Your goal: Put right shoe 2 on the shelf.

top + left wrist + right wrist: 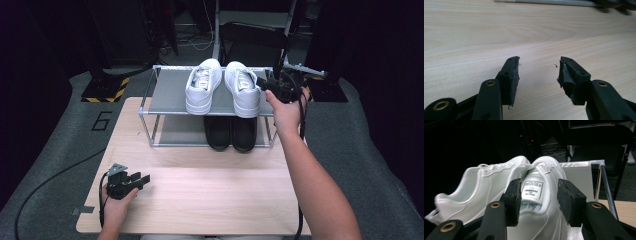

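The right tongs (pixel 537 195) stand open, jaws apart around the heel of the right white sneaker (pixel 541 192), gripping nothing yet. Just beyond it sits the other white sneaker (pixel 204 86), touching, both on the top shelf of the rack (pixel 167 92); 2 black shoes (pixel 231 132) lie beneath. The left tongs (pixel 539 72) rest open and empty on the desk (pixel 499 32). A shallow bite on the soft collar could slip, tipping the sneaker off the shelf edge.
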{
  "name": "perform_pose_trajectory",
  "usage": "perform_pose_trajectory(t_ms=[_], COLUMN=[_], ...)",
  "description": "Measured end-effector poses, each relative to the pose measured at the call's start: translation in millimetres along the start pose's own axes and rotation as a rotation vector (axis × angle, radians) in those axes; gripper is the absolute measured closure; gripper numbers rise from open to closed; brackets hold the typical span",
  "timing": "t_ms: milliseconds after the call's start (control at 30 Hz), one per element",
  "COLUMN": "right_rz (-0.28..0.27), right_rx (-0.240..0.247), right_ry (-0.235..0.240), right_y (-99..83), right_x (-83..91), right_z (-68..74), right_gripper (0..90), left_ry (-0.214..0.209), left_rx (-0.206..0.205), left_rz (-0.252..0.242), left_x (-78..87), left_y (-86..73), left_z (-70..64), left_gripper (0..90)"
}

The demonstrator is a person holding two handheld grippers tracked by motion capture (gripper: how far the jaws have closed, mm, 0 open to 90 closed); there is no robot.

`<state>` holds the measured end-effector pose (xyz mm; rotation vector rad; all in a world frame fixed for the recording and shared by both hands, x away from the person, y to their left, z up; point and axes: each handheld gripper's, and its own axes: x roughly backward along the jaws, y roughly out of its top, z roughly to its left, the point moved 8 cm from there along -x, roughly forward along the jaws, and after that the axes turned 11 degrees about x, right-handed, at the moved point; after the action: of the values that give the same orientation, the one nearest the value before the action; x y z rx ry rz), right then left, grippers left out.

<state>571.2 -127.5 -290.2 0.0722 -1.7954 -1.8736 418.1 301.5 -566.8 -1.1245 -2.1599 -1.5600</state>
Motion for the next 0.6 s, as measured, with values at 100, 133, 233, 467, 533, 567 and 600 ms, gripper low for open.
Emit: perform_pose_trajectory(t_ms=[100,133,233,467,533,567,600], right_rz=[0.004,0.004,-0.001,0.006,0.016,0.03,0.029], right_rx=[0.025,0.043,0.057,0.05,0.058,0.058,0.055], right_ry=[0.024,0.026,0.041,0.094,0.094,0.092,0.086], right_y=[-7.2,-11.9,-23.3,-65.0,-83.3,-93.1,-102.4], right_x=[16.7,23.1,37.2,66.8,71.8,74.4,76.9], right_z=[5.5,7.7,12.9,21.4,22.7,23.1,22.8], right_gripper=[53.5,53.0,52.5,50.3,50.2,50.2,49.8], left_ry=[0.0,-0.002,0.001,0.002,0.002,0.001,0.001], left_rx=[0.006,0.009,0.017,0.012,0.015,0.012,0.007], left_rz=[-0.005,-0.005,-0.005,-0.005,-0.008,-0.014,-0.017], left_x=[1.1,1.4,2.0,2.1,2.1,2.0,2.2], left_y=[0.7,0.7,0.6,0.4,0.5,1.3,1.8], left_z=[0.4,0.5,1.2,1.2,1.2,1.4,1.4], left_gripper=[49.8,49.8,49.6,49.5,49.4,49.3,49.3])
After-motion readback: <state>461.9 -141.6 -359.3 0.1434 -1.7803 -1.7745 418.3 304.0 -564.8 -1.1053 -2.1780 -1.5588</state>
